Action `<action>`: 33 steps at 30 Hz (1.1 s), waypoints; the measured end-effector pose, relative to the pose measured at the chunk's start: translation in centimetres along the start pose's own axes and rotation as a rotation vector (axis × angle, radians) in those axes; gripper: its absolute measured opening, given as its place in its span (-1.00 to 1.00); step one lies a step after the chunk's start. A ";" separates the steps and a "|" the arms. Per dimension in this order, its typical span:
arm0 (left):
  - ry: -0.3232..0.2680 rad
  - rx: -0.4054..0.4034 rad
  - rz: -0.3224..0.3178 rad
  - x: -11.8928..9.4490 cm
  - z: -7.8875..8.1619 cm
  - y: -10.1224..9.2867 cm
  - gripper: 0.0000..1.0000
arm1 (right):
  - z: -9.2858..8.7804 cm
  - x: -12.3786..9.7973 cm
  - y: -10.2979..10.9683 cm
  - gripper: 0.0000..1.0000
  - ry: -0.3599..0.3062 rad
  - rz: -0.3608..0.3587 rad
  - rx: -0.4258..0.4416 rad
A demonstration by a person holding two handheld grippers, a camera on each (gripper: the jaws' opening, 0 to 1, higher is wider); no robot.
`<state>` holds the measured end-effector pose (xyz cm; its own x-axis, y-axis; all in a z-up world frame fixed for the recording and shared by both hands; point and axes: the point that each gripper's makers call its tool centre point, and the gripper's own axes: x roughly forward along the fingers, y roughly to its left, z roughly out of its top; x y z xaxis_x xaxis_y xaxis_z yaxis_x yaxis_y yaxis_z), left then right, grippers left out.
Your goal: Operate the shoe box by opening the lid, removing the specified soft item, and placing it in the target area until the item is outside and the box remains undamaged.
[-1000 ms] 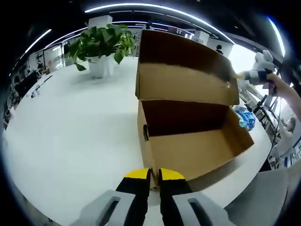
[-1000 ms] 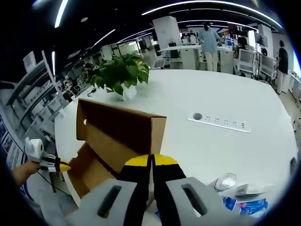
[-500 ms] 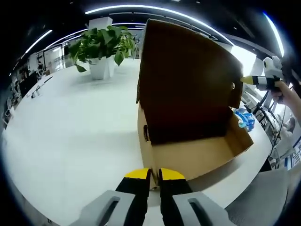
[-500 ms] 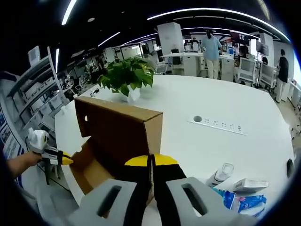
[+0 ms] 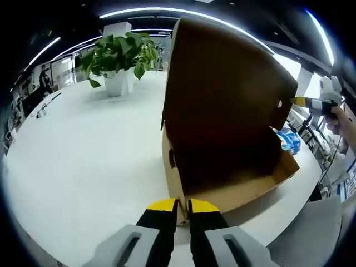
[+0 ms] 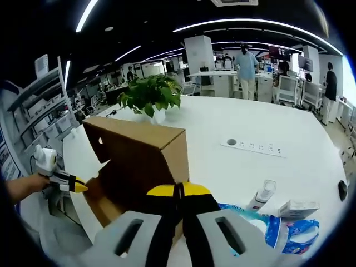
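- A brown cardboard shoe box (image 5: 233, 167) sits on a round white desk (image 5: 83, 156), in the left hand-held gripper view filling the area from the centre out to 3 o'clock.
- Its lid (image 5: 222, 83) is hinged at the far side and tilts forward over the opening, so the inside lies in deep shadow; no soft item can be made out in it.
- The left hand-held gripper (image 5: 182, 206) rises at 6 o'clock, its yellow-tipped jaws nearly together with a slim gap, right at the box's near corner; whether they pinch the cardboard I cannot tell.
- At 3 o'clock in that view, the other hand-held gripper's yellow tip sits just beside the lid's right edge, held by a person's hand (image 5: 342, 119).
- A potted green plant (image 5: 119, 55) stands on the desk at 11 o'clock, well apart from the box.
- In the right hand-held gripper view, the box appears from the other side, the lid's brown outer face leaning over it at 9 o'clock.
- The right hand-held gripper (image 6: 179, 192) shows at 6 o'clock, jaws narrow and almost touching, close against the box's edge; contact cannot be told.
- Near 4 o'clock, a white bottle (image 6: 262, 194), a small white carton (image 6: 297, 208) and a blue packet (image 6: 295, 231) lie on the desk.
- A white power strip (image 6: 256, 147) is set into the desk past the box.
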<state>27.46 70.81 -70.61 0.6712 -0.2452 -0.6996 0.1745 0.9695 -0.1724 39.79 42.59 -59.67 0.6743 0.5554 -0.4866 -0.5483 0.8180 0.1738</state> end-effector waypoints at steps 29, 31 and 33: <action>-0.285 0.100 0.067 -4.7 8.9 0.6 -0.61 | -3.9 -2.1 1.9 -0.94 -0.051 -0.031 -0.031; -0.303 0.116 0.056 -5.1 9.6 0.2 -0.60 | -4.1 -2.3 2.1 -0.94 -0.052 -0.030 -0.040; -0.303 0.137 0.046 -5.2 9.9 -0.1 -0.60 | -4.3 -2.4 2.2 -0.94 -0.054 -0.028 -0.041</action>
<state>31.07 71.93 -60.07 0.8606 -0.2120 -0.4631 0.2204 0.9747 -0.0365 34.86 42.39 -61.87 0.7152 0.5403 -0.4434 -0.5476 0.8274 0.1248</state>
